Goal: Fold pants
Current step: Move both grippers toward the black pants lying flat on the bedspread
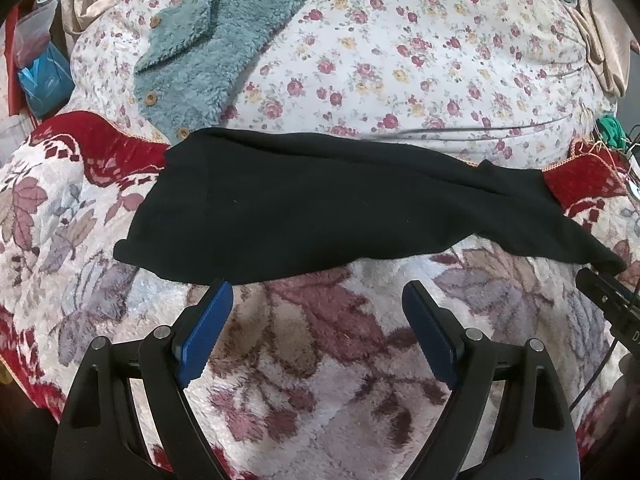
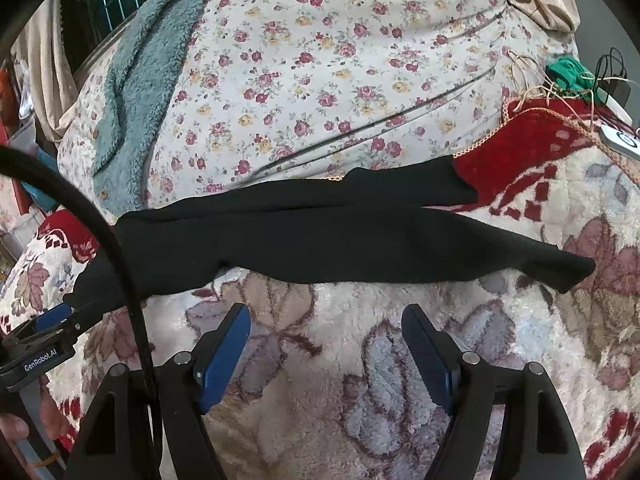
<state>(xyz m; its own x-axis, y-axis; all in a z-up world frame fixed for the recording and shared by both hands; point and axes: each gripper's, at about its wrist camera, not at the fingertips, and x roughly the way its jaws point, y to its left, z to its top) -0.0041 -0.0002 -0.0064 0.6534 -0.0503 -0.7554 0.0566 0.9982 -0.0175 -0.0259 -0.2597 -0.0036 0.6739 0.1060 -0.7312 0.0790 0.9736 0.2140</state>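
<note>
1. Left gripper (image 1: pixel 318 300): jaws spread wide, nothing between the blue pads (image 1: pixel 208 328). It hangs over the plush leaf-print blanket (image 1: pixel 320 360), tips just short of the near edge of the black pants (image 1: pixel 320 208).
2. Right gripper (image 2: pixel 326 324): also wide open, empty, blue pads (image 2: pixel 226 356) over the same blanket (image 2: pixel 320 400), just short of the pants' (image 2: pixel 320 236) near edge.
3. Each gripper shows in the other's view: right one at the far right edge of the left wrist cam (image 1: pixel 612 300), by the pants' leg end; left one at lower left of the right wrist cam (image 2: pixel 44 340), near the pants' wide end. A black cable (image 2: pixel 100 240) arcs across the right cam's left side.
4. Pants: black, dull knit, lying crosswise and flat-ish. Wide end to the left, narrowing to the right. Legs overlap and part near the right end, one cuff further back, one nearer. Near edge wavy; left corner curled a bit.
5. Pants' far edge lies along the blanket's red border (image 1: pixel 100 140), where it meets the floral sheet (image 1: pixel 400 60).
6. Room: open blanket in front of the pants and to both sides; open floral sheet behind.
7. Clutter further out: teal fleece garment w/ wooden buttons (image 1: pixel 208 52) back left, its hem just beside the pants' back-left corner; beige cloth (image 1: pixel 604 40) back right; green item w/ cords (image 2: pixel 568 76) at the right edge.
</note>
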